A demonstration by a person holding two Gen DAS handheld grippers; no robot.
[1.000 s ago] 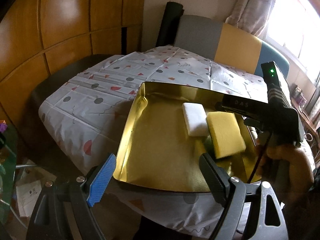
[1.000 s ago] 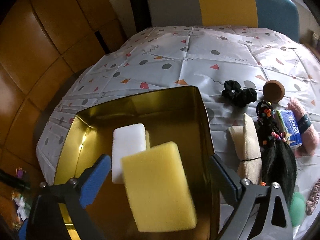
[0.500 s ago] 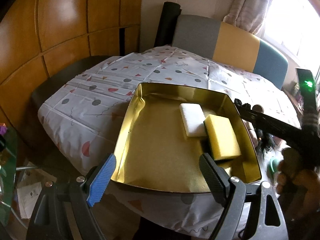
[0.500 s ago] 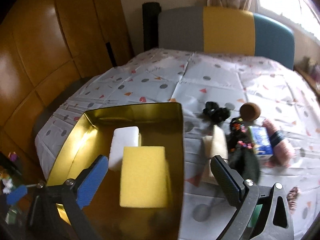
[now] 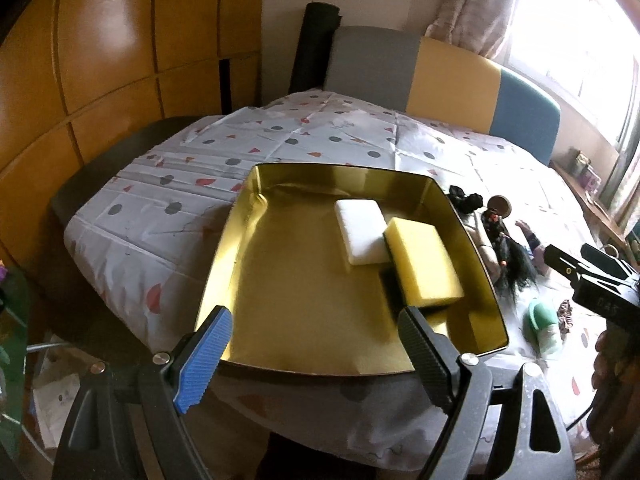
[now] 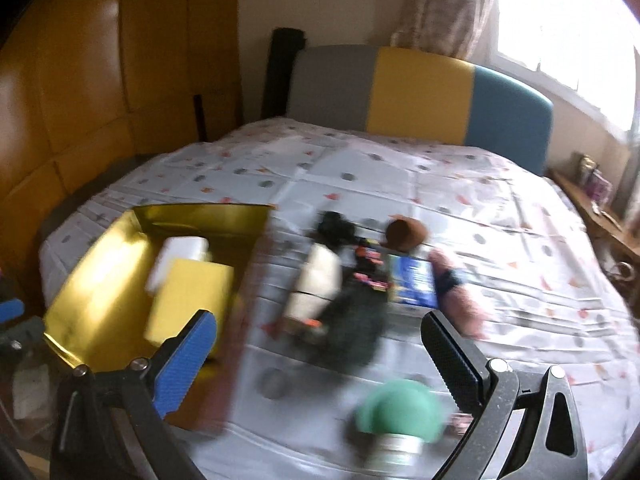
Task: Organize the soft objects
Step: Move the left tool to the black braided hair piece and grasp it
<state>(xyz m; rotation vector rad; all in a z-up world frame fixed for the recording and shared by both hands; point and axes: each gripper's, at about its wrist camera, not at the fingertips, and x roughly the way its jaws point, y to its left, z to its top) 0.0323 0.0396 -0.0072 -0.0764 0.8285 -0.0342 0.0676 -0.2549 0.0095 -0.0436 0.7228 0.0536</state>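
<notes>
A gold tray (image 5: 304, 344) on the table holds a white sponge (image 5: 360, 230) and a yellow sponge (image 5: 424, 266) leaning on it; both show blurred in the right wrist view, the yellow sponge (image 6: 188, 300) in front. My left gripper (image 5: 316, 360) is open and empty at the tray's near rim. My right gripper (image 6: 320, 364) is open and empty, above the table to the right of the tray (image 6: 100, 280). Ahead of it lie a cream cloth roll (image 6: 316, 284), a black wig (image 6: 356, 320), a black scrunchie (image 6: 336, 228), a blue pack (image 6: 414, 284) and a pink roll (image 6: 456, 300).
A green-capped object (image 6: 400, 412) lies close under the right gripper and also shows in the left wrist view (image 5: 544, 320). A brown round piece (image 6: 404, 234) sits behind the pile. A patterned cloth (image 5: 320, 136) covers the table. A grey, yellow and blue chair back (image 5: 440, 72) stands behind.
My right gripper let the yellow sponge go into the tray and drew back to the right, off the tray and over the pile of items. The left gripper barely moved.
</notes>
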